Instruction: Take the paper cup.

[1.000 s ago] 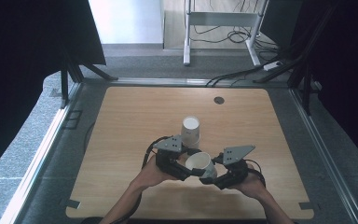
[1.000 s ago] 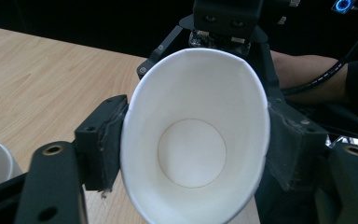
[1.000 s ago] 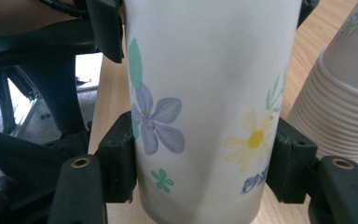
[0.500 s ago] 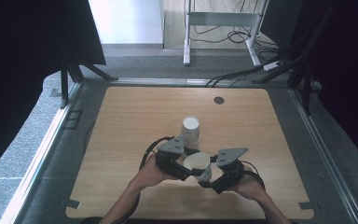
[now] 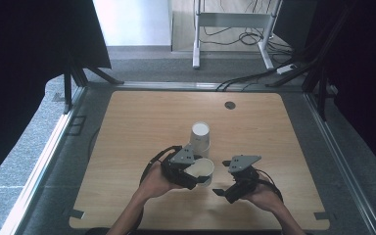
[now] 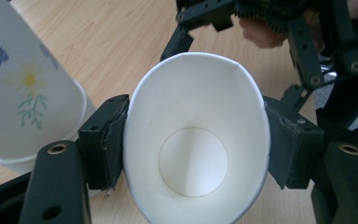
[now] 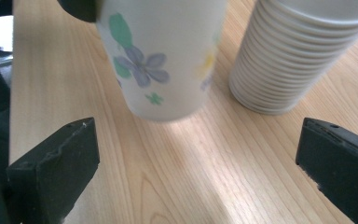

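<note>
Wooden table [image 5: 142,122], large and bare apart from a dark round plug [image 5: 230,105] at about 1 o'clock from centre.

Stack of paper cups [image 5: 199,139], upside down, just past table centre. In the right gripper view its ribbed rims [image 7: 279,70] show many cups nested, so most of the stack is undisturbed.

Single paper cup [image 5: 201,169], flower print, sits at 6 o'clock from the stack, just beside it. Judged: one cup has been separated off the stack; placing it somewhere is left to do.

Left gripper [image 5: 192,172], at 7 o'clock from the stack, clamps that cup. In the left gripper view the cup [image 6: 196,149] lies mouth toward the camera, both pads pressed on its wall and the rim squeezed to an oval. Left hand [image 5: 152,182] comes in low from the near edge, forearm angled toward 1 o'clock.

Right gripper [image 5: 223,192], at 5 o'clock from the stack, close beside the held cup but clear of it. Its jaws have just been opening and now stand wide, nothing between them but bare wood; the cup's side [image 7: 163,56] hangs ahead, apart from both pads. Right hand [image 5: 260,195] level, wrist toward 5 o'clock.
</note>
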`<move>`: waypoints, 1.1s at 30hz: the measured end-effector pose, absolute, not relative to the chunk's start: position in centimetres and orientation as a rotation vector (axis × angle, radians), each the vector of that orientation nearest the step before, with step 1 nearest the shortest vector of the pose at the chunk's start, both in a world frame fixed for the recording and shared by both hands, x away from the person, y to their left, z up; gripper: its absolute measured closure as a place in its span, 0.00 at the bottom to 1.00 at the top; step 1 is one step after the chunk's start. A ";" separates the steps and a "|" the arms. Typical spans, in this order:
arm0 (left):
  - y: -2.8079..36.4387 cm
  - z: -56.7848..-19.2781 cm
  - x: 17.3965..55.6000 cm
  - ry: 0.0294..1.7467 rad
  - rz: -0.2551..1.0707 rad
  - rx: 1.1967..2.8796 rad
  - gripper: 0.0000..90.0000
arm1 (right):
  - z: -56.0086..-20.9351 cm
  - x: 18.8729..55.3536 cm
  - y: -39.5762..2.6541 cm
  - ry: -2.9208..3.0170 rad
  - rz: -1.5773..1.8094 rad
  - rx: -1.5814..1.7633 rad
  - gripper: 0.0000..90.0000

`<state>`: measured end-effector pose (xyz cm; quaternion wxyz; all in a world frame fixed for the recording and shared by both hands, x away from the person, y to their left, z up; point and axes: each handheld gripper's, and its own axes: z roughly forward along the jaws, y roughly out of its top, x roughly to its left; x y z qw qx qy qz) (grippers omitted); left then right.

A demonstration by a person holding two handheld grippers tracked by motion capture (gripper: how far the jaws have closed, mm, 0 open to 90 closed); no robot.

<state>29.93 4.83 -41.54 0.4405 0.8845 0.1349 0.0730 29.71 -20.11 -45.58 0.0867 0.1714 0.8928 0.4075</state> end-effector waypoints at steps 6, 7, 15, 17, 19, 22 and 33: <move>5.4 -41.7 30.0 0.384 0.236 2.238 0.33 | -45.7 29.8 -21.0 2.644 1.185 0.540 0.00; 5.5 -41.8 30.1 0.392 0.245 2.248 0.33 | -45.7 29.8 -21.1 2.643 1.178 0.547 0.00; 6.5 -41.7 30.3 0.458 0.277 2.293 0.33 | -46.0 30.0 -22.2 2.606 1.141 0.604 0.00; 6.9 -41.6 30.4 0.481 0.289 2.299 0.33 | -46.0 30.1 -22.7 2.595 1.136 0.613 0.00; 7.1 -41.6 30.4 0.492 0.292 2.302 0.33 | -46.0 30.2 -22.9 2.587 1.134 0.623 0.00; 7.5 -41.6 30.5 0.518 0.290 2.299 0.32 | -46.0 30.4 -23.5 2.565 1.136 0.658 0.01; 9.4 -41.8 31.2 0.634 0.367 2.334 0.32 | -46.7 30.8 -24.6 2.550 1.106 0.723 0.04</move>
